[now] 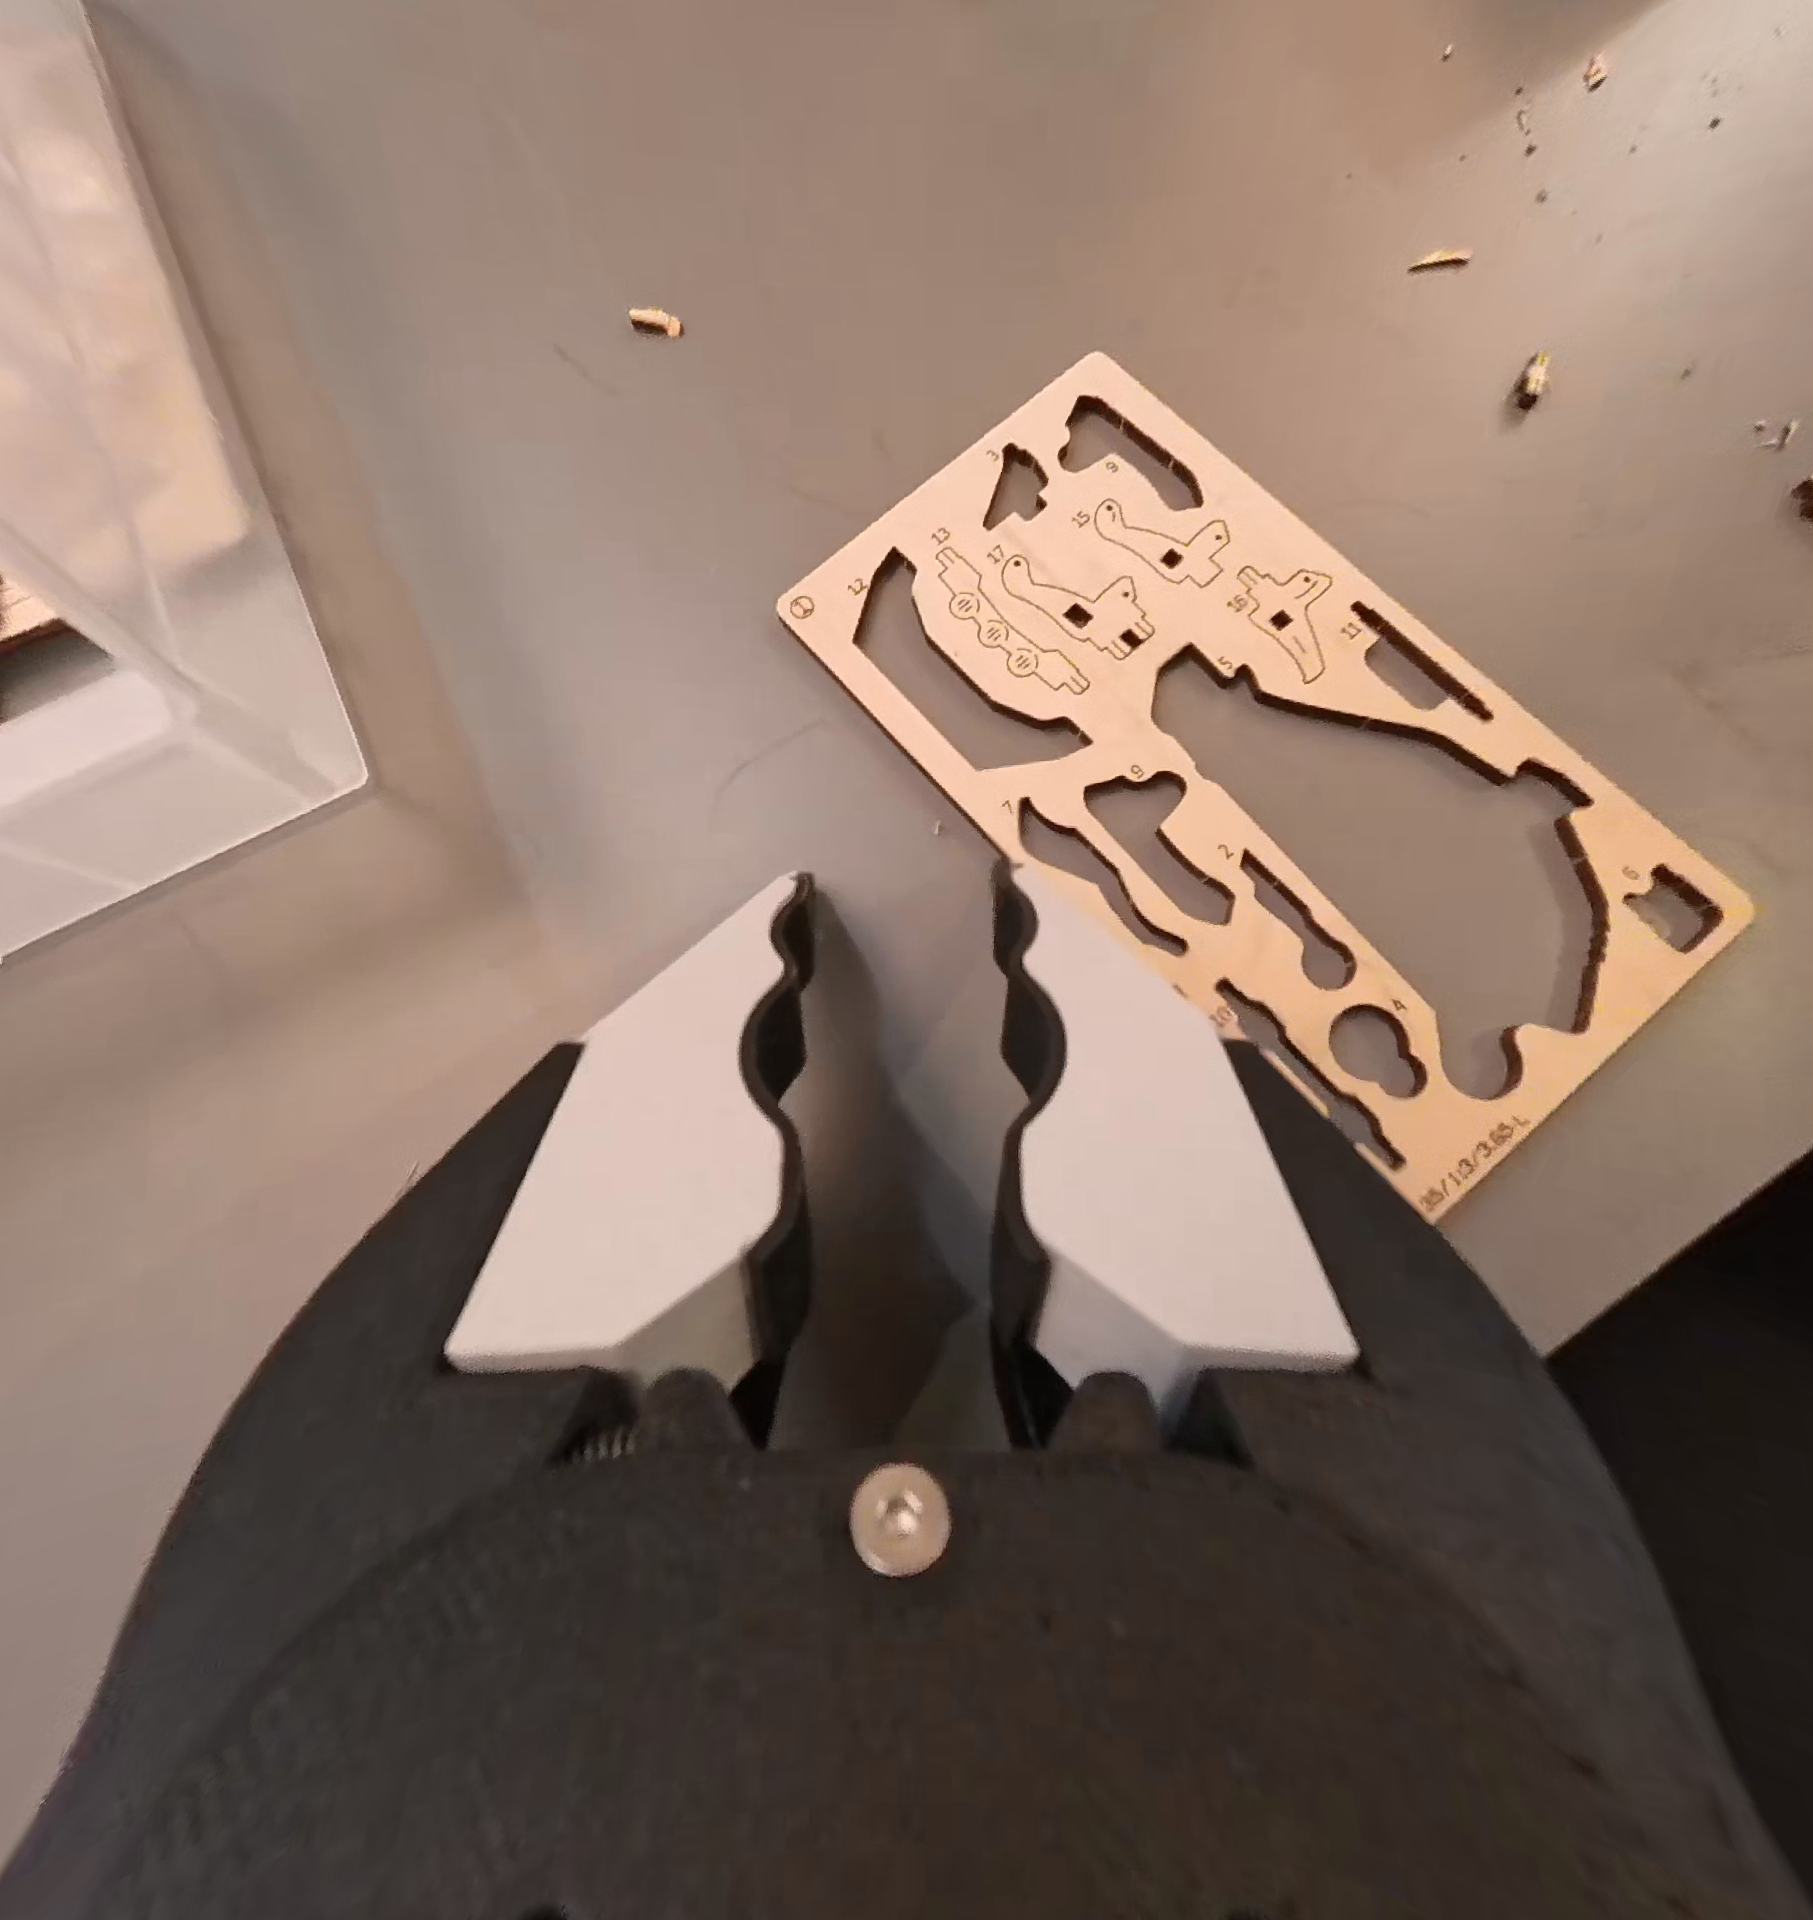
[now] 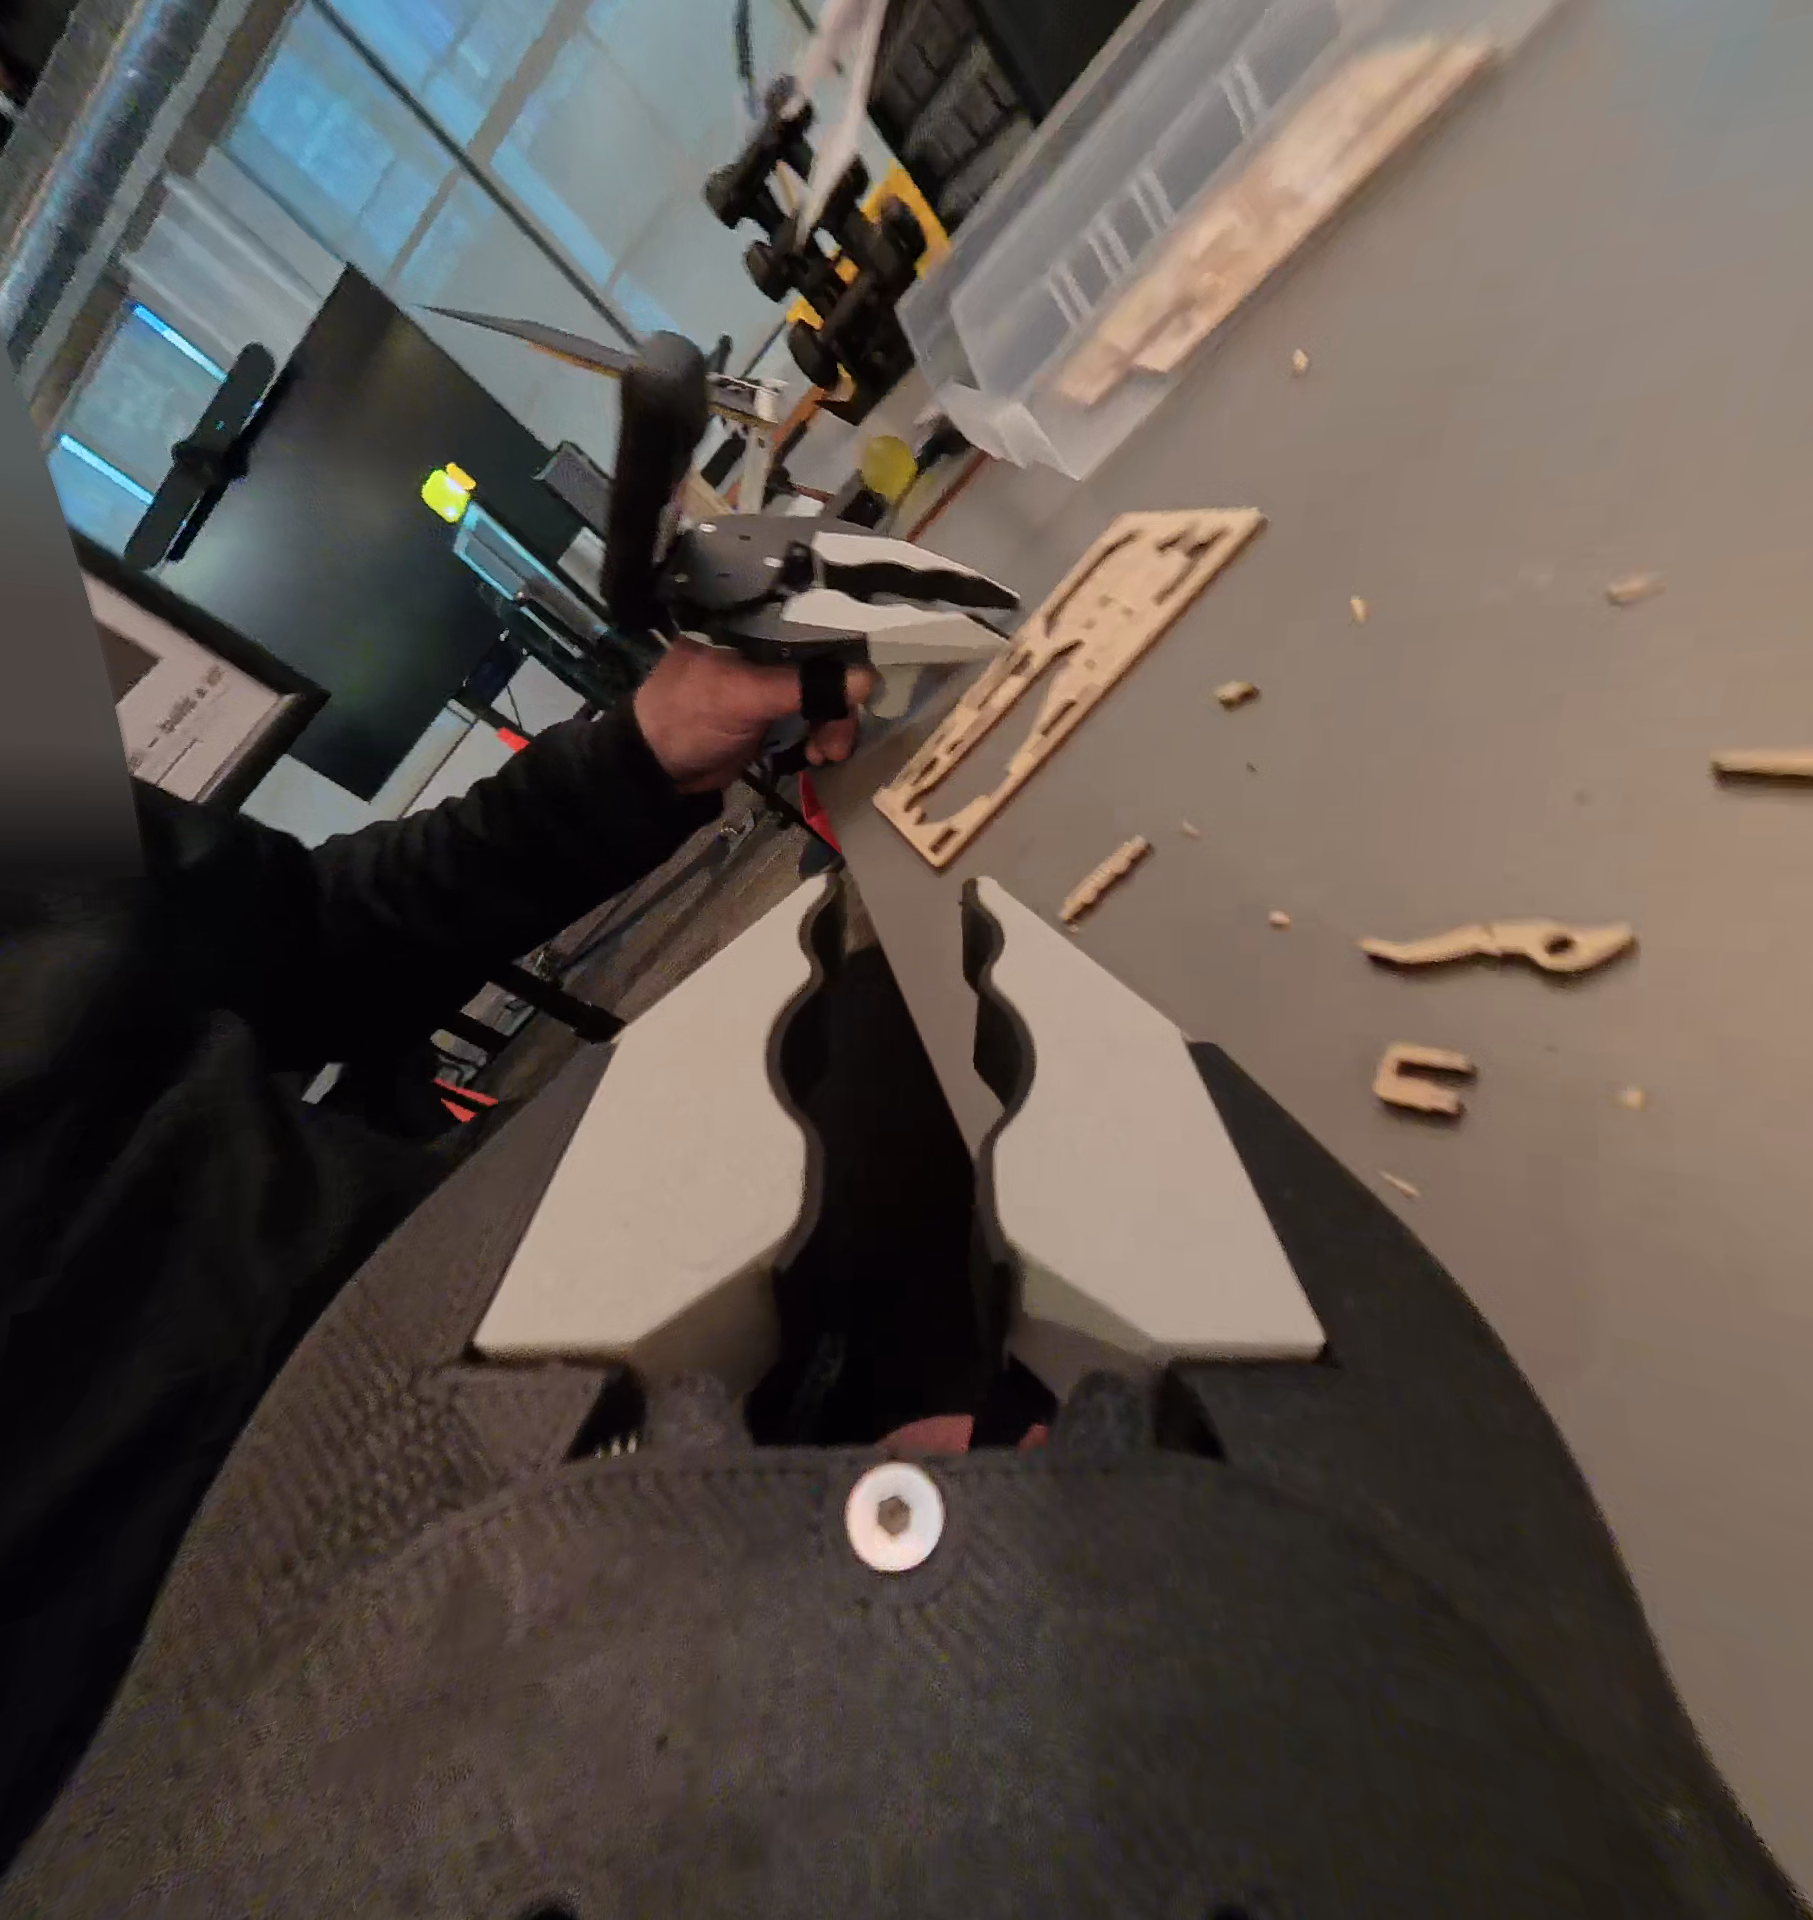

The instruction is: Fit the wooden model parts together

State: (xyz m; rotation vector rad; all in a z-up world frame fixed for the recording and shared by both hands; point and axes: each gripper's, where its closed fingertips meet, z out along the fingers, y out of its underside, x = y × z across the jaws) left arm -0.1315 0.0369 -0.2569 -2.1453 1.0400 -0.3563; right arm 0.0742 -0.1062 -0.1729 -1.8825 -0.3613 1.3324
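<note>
Left claw (image 1: pixel 900 888): released, nothing between its pads, poised over the grey worktop (image 1: pixel 590 582) just beside the wooden parts sheet (image 1: pixel 1245 748). Right claw (image 2: pixel 902 894): released, bare. Loose wooden parts (image 2: pixel 1494 948) lie on the worktop beyond the sheet.

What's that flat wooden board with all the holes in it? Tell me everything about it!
The wooden board is a thin, pale rectangular sheet with rounded corners, lying flat on the grey table. Most shapes have been popped out, leaving dark-edged holes; a few small parts remain near one end. Tiny marks are printed on it. The left gripper hovers open beside it.
</note>
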